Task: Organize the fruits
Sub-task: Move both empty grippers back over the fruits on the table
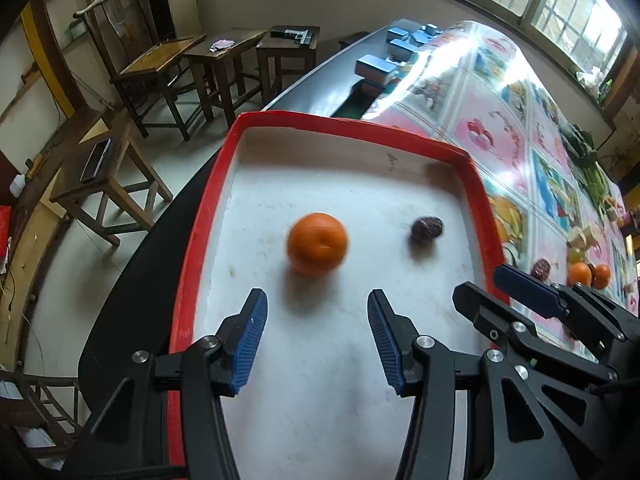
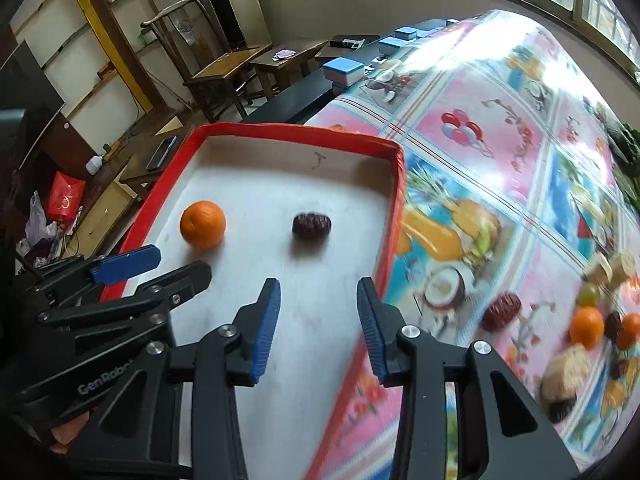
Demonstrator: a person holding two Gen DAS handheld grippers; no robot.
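Note:
A red-rimmed white tray [image 1: 208, 208] [image 2: 394, 216] lies on the patterned tablecloth. Inside it rest an orange [image 1: 317, 243] [image 2: 203, 224] and a dark red date [image 1: 427, 229] [image 2: 311, 225], apart from each other. My left gripper [image 1: 318, 320] [image 2: 156, 266] hovers open over the tray, just short of the orange, holding nothing. My right gripper [image 2: 318, 300] [image 1: 486, 284] is open and empty over the tray's right side, short of the date. On the cloth to the right lie another date [image 2: 501, 312], two oranges [image 2: 587, 327], a green grape [image 2: 589, 294] and other pieces.
Blue-lidded boxes [image 1: 376, 70] [image 2: 343, 69] sit at the far end of the table. Wooden stools and a chair [image 1: 148, 64] stand on the floor to the left; one stool holds a phone [image 1: 96, 160]. Leafy greens [image 1: 596, 176] lie at the far right.

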